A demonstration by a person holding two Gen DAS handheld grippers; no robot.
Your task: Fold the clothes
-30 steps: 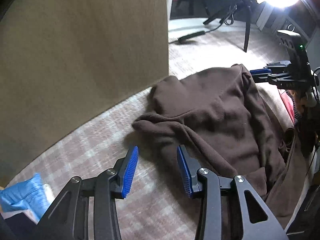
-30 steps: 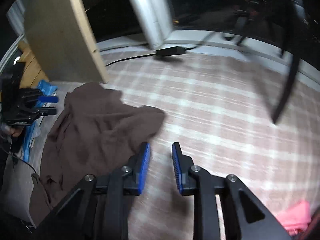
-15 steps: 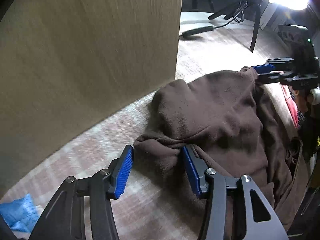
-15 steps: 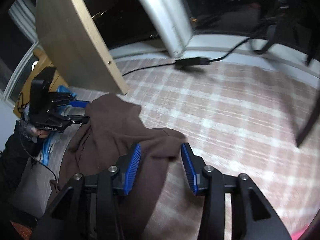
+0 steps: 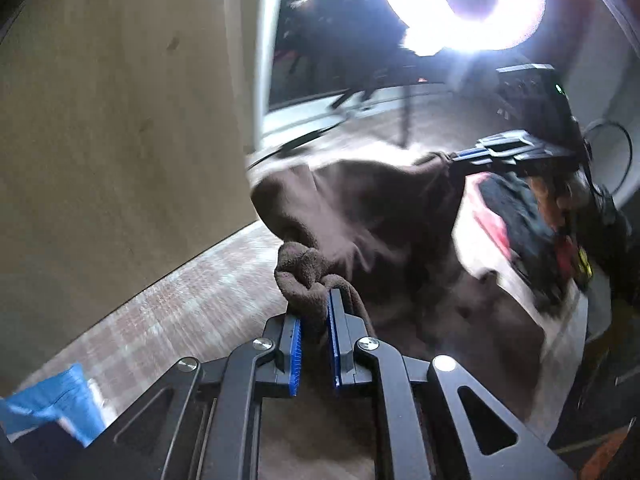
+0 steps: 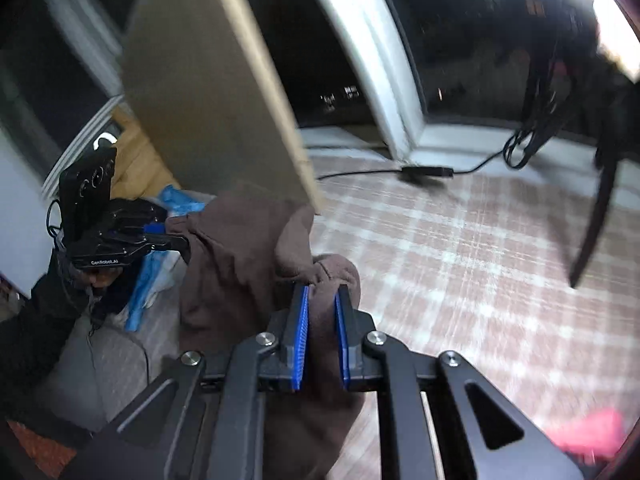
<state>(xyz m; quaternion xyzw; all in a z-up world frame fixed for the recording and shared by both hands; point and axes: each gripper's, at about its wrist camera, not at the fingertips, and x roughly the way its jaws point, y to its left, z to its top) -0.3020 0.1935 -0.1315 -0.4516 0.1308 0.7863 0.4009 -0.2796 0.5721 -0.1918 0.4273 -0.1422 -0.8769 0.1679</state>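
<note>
The left gripper has just been closing, and its jaws now pinch a bunched fold of the brown garment between the blue pads. The right gripper has likewise just been closing; its jaws are clenched on another bunched edge of the same garment, with cloth hanging down between the pads and below them. The garment is stretched between the two grips and sags in the middle, its lower part trailing toward the person. In the left wrist view the right gripper shows at the far edge of the cloth; in the right wrist view the left gripper shows at the opposite edge, held by a hand in a dark sleeve.

Beneath lies a plaid-patterned floor covering in pale pink and cream. A tall wooden panel stands upright just beside the garment. A blue plastic bag lies near its foot, and a pink cloth lies well apart at the right edge. A black cable runs along the white window frame, with dark glass behind it. A bright lamp glares above. Both grippers point downward at a slant.
</note>
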